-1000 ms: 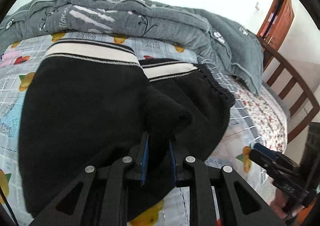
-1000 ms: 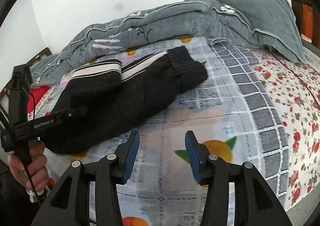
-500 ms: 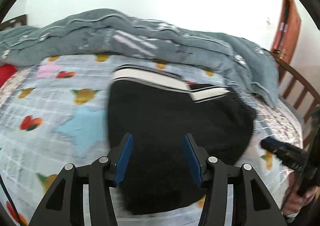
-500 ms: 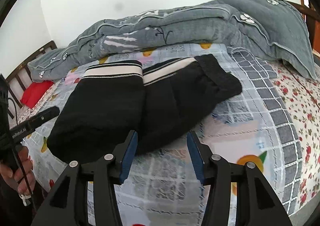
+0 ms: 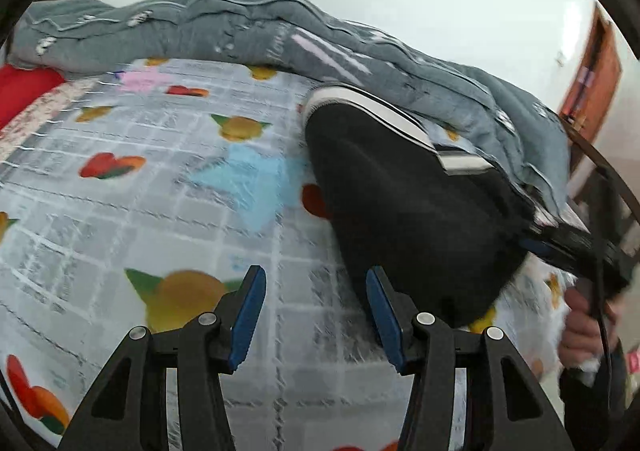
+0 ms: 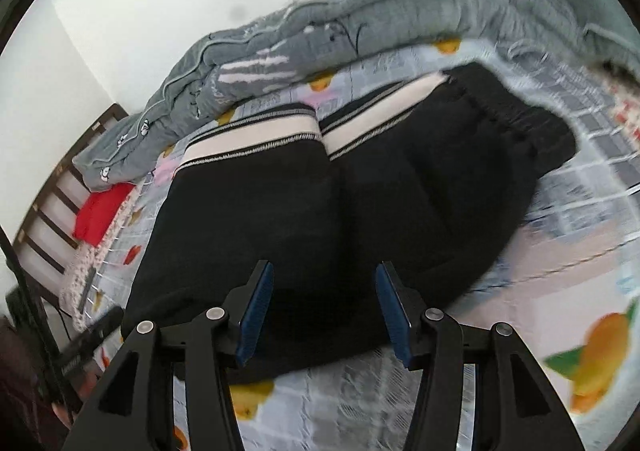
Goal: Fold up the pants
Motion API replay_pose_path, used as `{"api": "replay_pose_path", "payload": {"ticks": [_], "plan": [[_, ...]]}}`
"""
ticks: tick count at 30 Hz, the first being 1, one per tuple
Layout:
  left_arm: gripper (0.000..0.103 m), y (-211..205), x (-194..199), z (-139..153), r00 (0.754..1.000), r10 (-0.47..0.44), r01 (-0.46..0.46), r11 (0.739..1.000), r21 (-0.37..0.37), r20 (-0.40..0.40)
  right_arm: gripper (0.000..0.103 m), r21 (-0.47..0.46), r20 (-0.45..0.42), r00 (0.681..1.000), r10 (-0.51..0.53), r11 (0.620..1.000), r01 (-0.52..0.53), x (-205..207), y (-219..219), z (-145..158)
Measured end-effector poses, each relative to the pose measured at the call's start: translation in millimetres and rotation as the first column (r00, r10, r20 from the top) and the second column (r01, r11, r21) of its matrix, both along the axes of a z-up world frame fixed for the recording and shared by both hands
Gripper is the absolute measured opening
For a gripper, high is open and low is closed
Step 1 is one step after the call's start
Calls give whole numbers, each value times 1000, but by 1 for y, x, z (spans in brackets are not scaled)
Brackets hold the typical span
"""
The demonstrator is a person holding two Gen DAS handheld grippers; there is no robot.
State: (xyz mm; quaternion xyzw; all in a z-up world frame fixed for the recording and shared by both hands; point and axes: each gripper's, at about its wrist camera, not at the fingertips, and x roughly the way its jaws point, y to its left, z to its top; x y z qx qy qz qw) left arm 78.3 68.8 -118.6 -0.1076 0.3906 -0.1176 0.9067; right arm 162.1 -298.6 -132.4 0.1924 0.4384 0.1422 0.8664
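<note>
Pants (image 6: 348,211) are laid on the bed (image 5: 120,211), folded, with the striped band at the far end and the long axis running away from the right claw (image 6: 325,309). Their near edge is seen directly ahead of and beneath that claw, whose jaws are parted and empty. From the left claw (image 5: 316,315), also parted with nothing gripped, the pants (image 5: 408,219) are found off to the right. The right hand is judged the nearer.

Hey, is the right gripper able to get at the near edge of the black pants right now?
Probably yes. The right gripper is open, empty and aimed at the folded black pants, whose near edge lies just ahead of its fingertips with nothing between them.
</note>
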Motion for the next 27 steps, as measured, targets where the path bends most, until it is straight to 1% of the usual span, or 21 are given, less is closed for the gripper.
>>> {"api": "replay_pose_path", "payload": {"ticks": [1, 3, 4, 5, 6, 8, 10, 13, 15, 16, 17, 18, 21, 22, 24, 25, 27], "plan": [[51, -3, -2, -2, 1000, -27, 27, 1000, -8, 2, 52, 13, -17, 1000, 9, 1000, -9, 5, 4, -6], [51, -11, -6, -4, 999, -37, 37, 999, 9, 10, 35, 44, -59, 997, 52, 998, -50, 13, 14, -19], [51, -16, -7, -6, 1000, -25, 25, 999, 26, 15, 34, 20, -52, 998, 48, 999, -47, 13, 18, -21], [51, -18, -7, -7, 1000, -22, 22, 999, 26, 12, 27, -3, -22, 998, 53, 999, -53, 11, 20, -17], [51, -19, -8, -8, 1000, -20, 20, 1000, 20, 7, 17, -14, -3, 998, 64, 998, -65, 10, 21, -12], [51, -19, -11, -7, 1000, -11, 12, 1000, -15, 8, 14, -13, 44, 996, 78, 997, -78, 6, 17, 4], [51, -19, -16, -7, 1000, -21, 22, 999, -49, 18, 13, -4, 80, 993, 84, 996, -84, 6, 11, 18], [55, -26, -22, -7, 998, -63, 65, 992, -110, 27, 12, -20, 130, 987, 96, 995, -94, 7, 5, 37], [58, -37, -19, -9, 998, -57, 58, 995, -79, 14, 12, -24, 156, 983, 98, 995, -96, 11, 3, 48], [58, -46, -14, -11, 999, -44, 44, 999, -30, -8, 11, -22, 167, 981, 101, 995, -99, 14, 2, 52], [58, -57, -8, -15, 999, -22, 23, 999, 36, -39, 11, -20, 179, 978, 104, 995, -102, 16, 1, 58], [58, -67, -3, -19, 998, -1, 7, 996, 89, -59, 11, -20, 187, 977, 107, 994, -105, 17, -1, 62], [58, -85, 4, -22, 996, 68, -51, 970, 238, -62, 10, -39, 247, 964, 100, 995, -93, 12, -14, 79], [59, -91, 6, -21, 996, 72, -54, 963, 264, -59, 10, -56, 272, 958, 92, 995, -79, 9, -21, 84], [60, -95, 7, -16, 997, 46, -31, 971, 237, -56, 10, -88, 317, 947, 55, 996, -29, 3, -46, 91], [60, -101, 6, -12, 999, 11, 0, 978, 210, -48, 10, -85, 326, 945, 25, 996, 2, 1, -61, 91], [66, -110, 5, -6, 999, -25, 29, 978, 208, -21, 10, -64, 310, 949, -48, 995, 72, 0, -96, 85]]}}
